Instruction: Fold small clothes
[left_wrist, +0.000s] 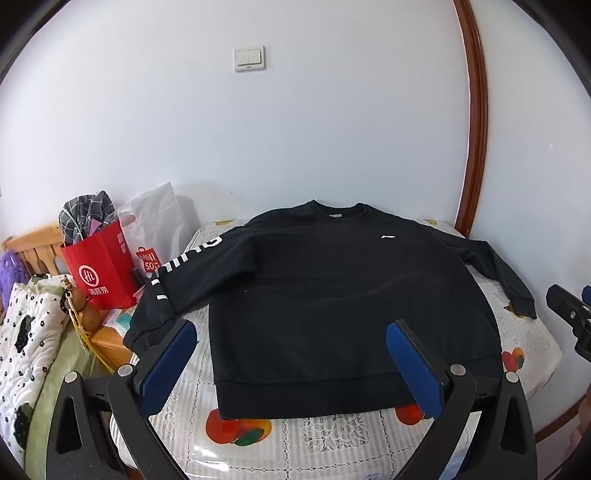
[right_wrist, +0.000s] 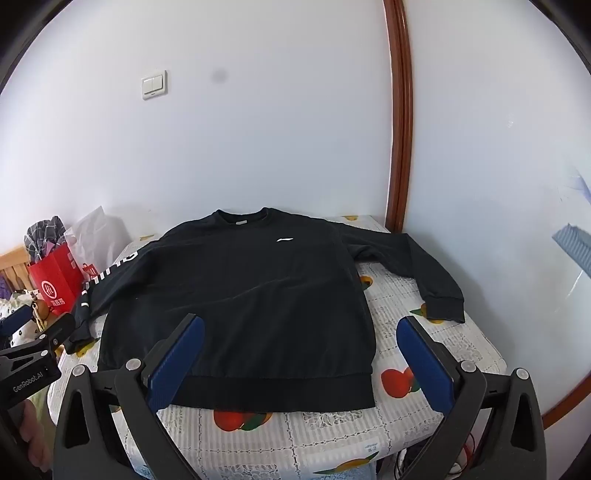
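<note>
A black sweatshirt (left_wrist: 332, 295) lies flat, front up, on a fruit-print tablecloth (left_wrist: 325, 439), collar toward the wall, both sleeves spread out. Its left sleeve (left_wrist: 184, 269) carries white lettering and hangs off the table's left edge. My left gripper (left_wrist: 291, 332) is open and empty, hovering above the hem. In the right wrist view the sweatshirt (right_wrist: 236, 295) fills the middle and its right sleeve (right_wrist: 424, 273) ends in a cuff near the table's right edge. My right gripper (right_wrist: 301, 328) is open and empty above the hem's right part.
A red paper bag (left_wrist: 103, 266) with plaid cloth and a white plastic bag (left_wrist: 159, 221) stand at the left on a wooden shelf. A spotted quilt (left_wrist: 26, 332) lies far left. A white wall and brown door frame (left_wrist: 476, 122) are behind the table.
</note>
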